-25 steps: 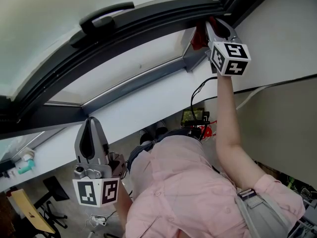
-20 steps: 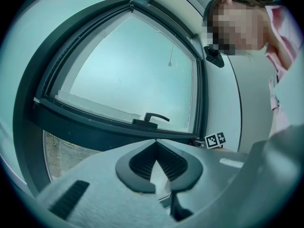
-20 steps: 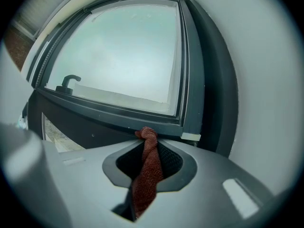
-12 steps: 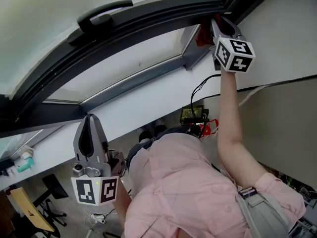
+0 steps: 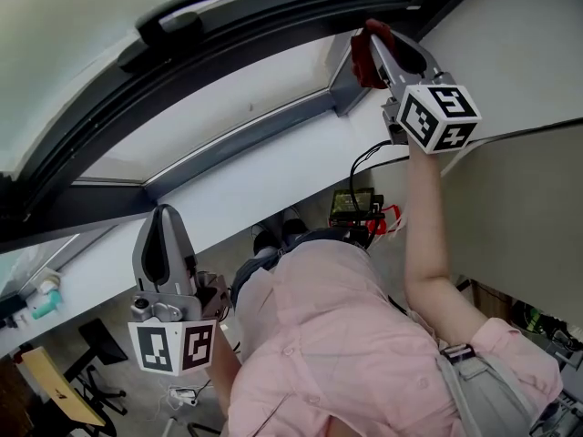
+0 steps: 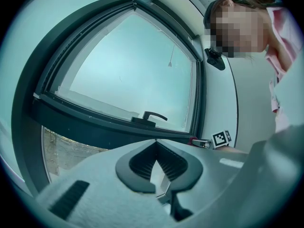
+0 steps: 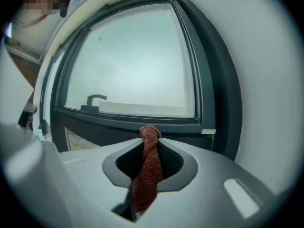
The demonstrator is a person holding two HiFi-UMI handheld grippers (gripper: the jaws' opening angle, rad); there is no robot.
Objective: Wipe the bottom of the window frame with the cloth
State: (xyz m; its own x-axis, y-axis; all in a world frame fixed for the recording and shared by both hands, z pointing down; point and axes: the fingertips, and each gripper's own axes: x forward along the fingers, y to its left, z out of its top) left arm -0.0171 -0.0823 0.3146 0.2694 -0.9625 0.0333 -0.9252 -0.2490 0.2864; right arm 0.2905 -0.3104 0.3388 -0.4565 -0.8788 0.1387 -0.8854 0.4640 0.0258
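The cloth [image 7: 148, 170], a rust-red strip, is hanging bunched between the jaws of my right gripper [image 5: 381, 45]. That gripper is pinching it tight, so a twisted knob of it is sticking out past the tips. I am holding the gripper up at the right-hand end of the window frame [image 5: 237, 48], close to the corner where the dark bottom rail is meeting the upright and the white wall. In the right gripper view the cloth's tip is showing against the bottom rail. Whether it is pressing on the rail or hanging just short of it, I cannot tell.

My left gripper [image 5: 164, 221] is hanging low and well apart from the window, below the white ledge [image 5: 273, 176]. Its jaws are pressed together with nothing between them, so it is taking no part in the wiping.

As to progress, I am judging that the cloth is at one end of its run. The rail is showing no streak, damp band or dust line, so I cannot say how much is already wiped. If this corner is the start, the whole rail, past the handle [image 5: 182, 16] and on to the far left end, is waiting for the cloth. If it is the finish, little is left but lifting away. Either reading is fitting what I am seeing.
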